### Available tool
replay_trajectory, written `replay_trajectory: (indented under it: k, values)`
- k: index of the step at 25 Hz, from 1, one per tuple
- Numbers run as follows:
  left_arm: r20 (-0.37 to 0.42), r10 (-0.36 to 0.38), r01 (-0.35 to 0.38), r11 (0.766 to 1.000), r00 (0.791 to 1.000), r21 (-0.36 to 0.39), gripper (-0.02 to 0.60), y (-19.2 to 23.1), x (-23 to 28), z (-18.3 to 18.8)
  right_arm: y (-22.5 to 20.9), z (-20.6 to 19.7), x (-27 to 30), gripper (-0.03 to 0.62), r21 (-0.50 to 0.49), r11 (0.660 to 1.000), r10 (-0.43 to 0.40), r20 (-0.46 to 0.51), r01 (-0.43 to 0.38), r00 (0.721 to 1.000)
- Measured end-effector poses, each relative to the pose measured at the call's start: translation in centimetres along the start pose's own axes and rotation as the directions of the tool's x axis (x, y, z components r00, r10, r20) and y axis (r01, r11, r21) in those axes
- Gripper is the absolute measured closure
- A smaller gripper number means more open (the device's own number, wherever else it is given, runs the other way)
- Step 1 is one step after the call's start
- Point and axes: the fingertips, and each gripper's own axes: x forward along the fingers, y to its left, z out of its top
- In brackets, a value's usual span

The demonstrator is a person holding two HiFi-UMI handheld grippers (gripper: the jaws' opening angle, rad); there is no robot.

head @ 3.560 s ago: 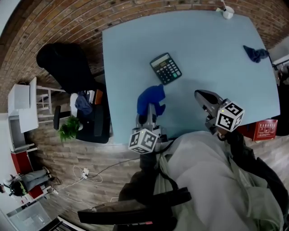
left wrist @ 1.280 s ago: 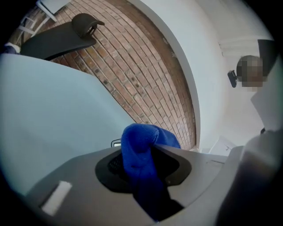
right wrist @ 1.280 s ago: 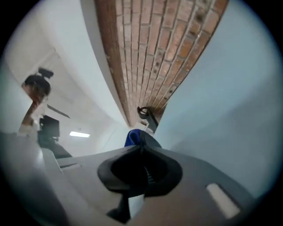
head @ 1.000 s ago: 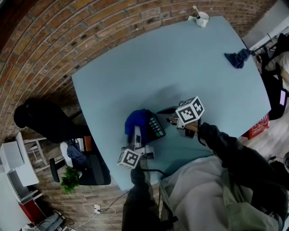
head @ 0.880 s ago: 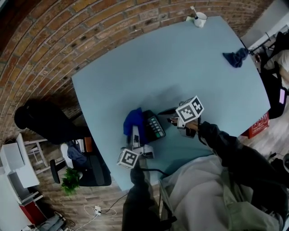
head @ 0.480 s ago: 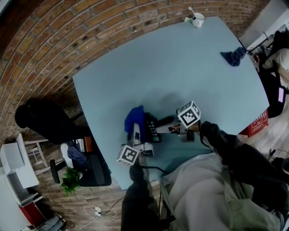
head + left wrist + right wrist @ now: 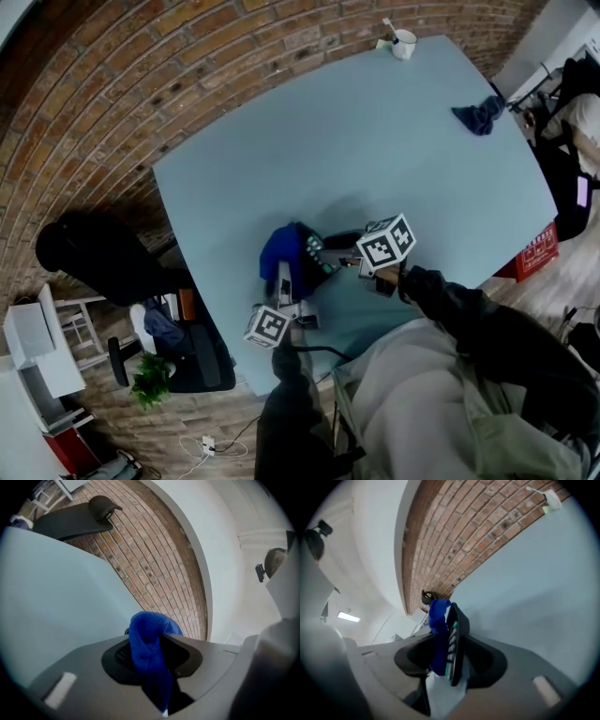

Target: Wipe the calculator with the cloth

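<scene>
One table [image 7: 375,150], one calculator, two cloths, one mug and two grippers are in view.

The calculator [image 7: 317,255] is at about 7 o'clock from the table's middle, close to the near edge. It is tipped up on its side rather than lying flat. The bright blue cloth [image 7: 279,251] is at its 9 o'clock, touching the key face.

The left gripper [image 7: 283,270] is clamped on that cloth. In the left gripper view the cloth bulges up between its jaws.

The right gripper [image 7: 336,251] comes in from the calculator's 3 o'clock. Its jaws have just been opening and now stand wide apart. The calculator is edge-on between them, its back against one jaw, with the cloth on the key side.

The second cloth [image 7: 476,114], darker blue and crumpled, lies at 2 o'clock by the table's edge, well apart from the rest.

The white mug [image 7: 403,43] is the only container. It stands at the 12 to 1 o'clock corner with one thin pale stick [image 7: 387,24] in it.
</scene>
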Motion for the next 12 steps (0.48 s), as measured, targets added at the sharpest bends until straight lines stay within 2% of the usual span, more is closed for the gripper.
replay_trajectory:
  k: [1,2,3,4,5,6,7,8,9,10,12]
  values:
    - [-0.022,0.002,-0.001,1.000,1.000,0.029,0.463,-0.1,-0.2,-0.1,-0.4,-0.3,0.3,0.399,0.047,0.999,0.001,-0.014,-0.001,1.000]
    - [-0.036,0.010,-0.009,0.999,0.999,0.048,0.463,0.0,-0.4,-0.1,-0.6,-0.4,0.6,0.399,0.140,0.989,0.048,-0.007,-0.046,0.999]
    - [-0.039,0.022,-0.020,0.998,0.999,0.052,0.463,0.2,-0.8,0.0,-0.4,-0.4,0.9,0.399,0.261,0.956,0.132,0.013,-0.131,0.991]
    - [-0.033,0.029,-0.027,0.999,0.999,0.038,0.463,0.4,-1.1,0.1,0.2,-0.6,1.1,0.399,0.367,0.902,0.237,0.020,-0.227,0.971]
    - [-0.031,0.020,-0.020,1.000,0.999,0.010,0.463,0.5,-1.3,-0.1,1.1,-1.6,1.2,0.399,0.415,0.861,0.335,-0.025,-0.295,0.942]
    - [-0.042,-0.002,0.001,1.000,0.999,-0.022,0.463,0.3,-1.5,-0.5,2.0,-3.2,1.5,0.399,0.376,0.872,0.388,-0.139,-0.314,0.911]
    - [-0.064,-0.031,0.028,0.998,0.997,-0.049,0.463,-0.1,-1.5,-1.2,2.5,-5.2,1.9,0.399,0.251,0.922,0.363,-0.287,-0.296,0.887]
    - [-0.088,-0.059,0.053,0.996,0.994,-0.070,0.463,-0.5,-1.6,-2.0,2.7,-6.6,2.5,0.399,0.081,0.963,0.266,-0.394,-0.256,0.880]
    - [-0.101,-0.083,0.074,0.993,0.991,-0.088,0.463,-0.7,-1.7,-2.5,2.7,-7.1,3.1,0.404,-0.069,0.976,0.161,-0.417,-0.208,0.895]
    - [-0.096,-0.103,0.092,0.989,0.990,-0.113,0.463,-0.9,-1.8,-2.7,2.7,-6.8,3.6,0.418,-0.157,0.974,0.096,-0.374,-0.165,0.923]
    - [-0.057,-0.139,0.126,0.975,0.989,-0.181,0.463,-1.4,-2.1,-2.6,2.7,-5.7,3.8,0.436,-0.173,0.978,0.073,-0.255,-0.120,0.964]
